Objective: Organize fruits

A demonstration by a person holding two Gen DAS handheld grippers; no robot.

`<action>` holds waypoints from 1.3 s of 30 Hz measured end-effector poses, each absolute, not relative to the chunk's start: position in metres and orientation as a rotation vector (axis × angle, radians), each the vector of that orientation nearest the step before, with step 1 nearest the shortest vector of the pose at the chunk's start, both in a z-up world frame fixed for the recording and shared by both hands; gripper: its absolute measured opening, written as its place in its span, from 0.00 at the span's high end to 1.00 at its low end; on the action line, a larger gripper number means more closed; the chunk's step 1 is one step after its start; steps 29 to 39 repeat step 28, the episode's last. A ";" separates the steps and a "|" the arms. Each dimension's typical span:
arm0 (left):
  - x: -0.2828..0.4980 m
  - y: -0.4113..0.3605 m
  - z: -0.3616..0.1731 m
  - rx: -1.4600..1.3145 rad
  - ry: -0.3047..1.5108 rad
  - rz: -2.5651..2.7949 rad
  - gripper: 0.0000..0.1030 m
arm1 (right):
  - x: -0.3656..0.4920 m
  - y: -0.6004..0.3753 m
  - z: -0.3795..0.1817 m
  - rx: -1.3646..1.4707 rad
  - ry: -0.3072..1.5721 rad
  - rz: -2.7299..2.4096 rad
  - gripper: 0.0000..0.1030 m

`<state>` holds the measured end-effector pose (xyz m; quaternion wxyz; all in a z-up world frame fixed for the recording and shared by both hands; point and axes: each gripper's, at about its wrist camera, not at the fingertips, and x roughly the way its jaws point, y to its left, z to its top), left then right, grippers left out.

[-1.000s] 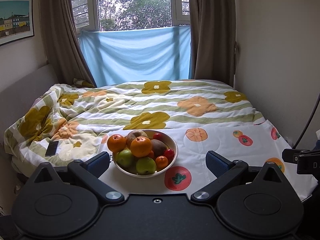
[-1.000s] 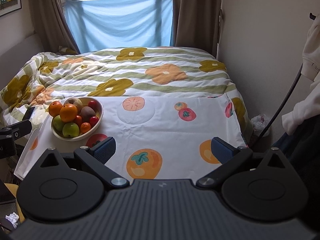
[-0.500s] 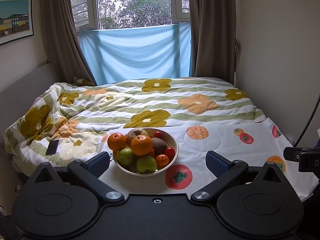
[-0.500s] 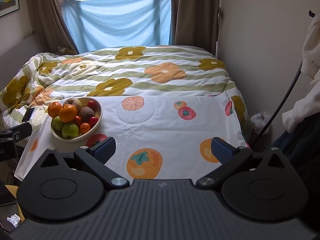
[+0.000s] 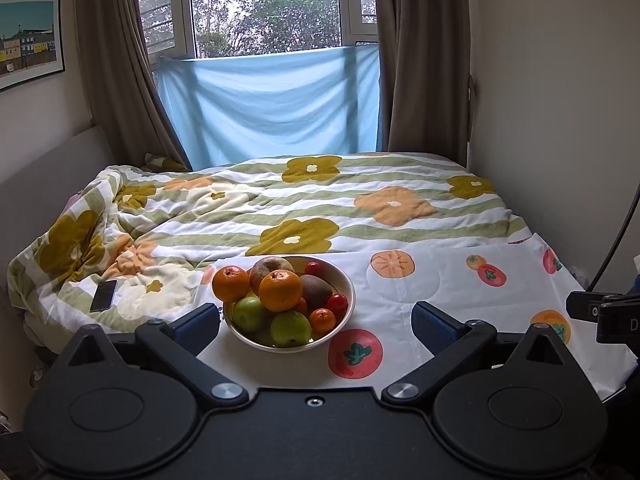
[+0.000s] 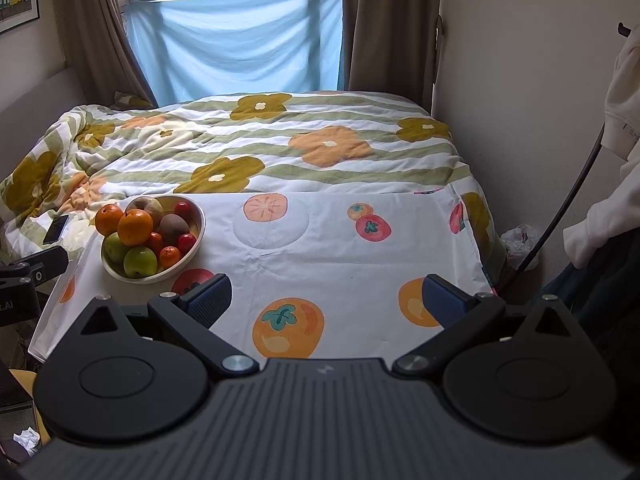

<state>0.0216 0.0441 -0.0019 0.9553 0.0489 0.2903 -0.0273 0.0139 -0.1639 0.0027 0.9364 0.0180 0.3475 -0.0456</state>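
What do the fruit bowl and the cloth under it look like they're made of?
Fruit bowl: probably metal, since its pale, satin rim has a soft sheen; glazed ceramic is possible. Cloth: thin woven fabric, matte, creased, printed with fruit.

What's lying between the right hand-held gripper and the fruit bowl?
Nothing but bare fruit-print cloth: in the right wrist view, the open right hand-held gripper hovers apart from the fruit bowl, with no loose fruit between.
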 end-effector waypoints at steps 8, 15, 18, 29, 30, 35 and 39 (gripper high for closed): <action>0.017 0.039 0.001 0.128 0.544 -0.039 0.00 | 0.015 -0.164 0.001 0.041 0.712 -0.094 0.00; 0.023 0.042 -0.001 0.110 0.554 -0.042 0.00 | 0.017 -0.165 0.000 0.042 0.713 -0.094 0.00; 0.026 0.043 -0.002 0.102 0.561 -0.046 0.00 | 0.017 -0.164 0.000 0.043 0.714 -0.094 0.00; 0.034 0.045 -0.005 0.093 0.579 -0.056 0.00 | 0.030 -0.160 -0.005 0.060 0.740 -0.097 0.00; 0.034 0.045 -0.005 0.093 0.579 -0.056 0.00 | 0.030 -0.160 -0.005 0.060 0.740 -0.097 0.00; 0.034 0.045 -0.005 0.093 0.579 -0.056 0.00 | 0.030 -0.160 -0.005 0.060 0.740 -0.097 0.00; 0.034 0.045 -0.005 0.093 0.579 -0.056 0.00 | 0.030 -0.160 -0.005 0.060 0.740 -0.097 0.00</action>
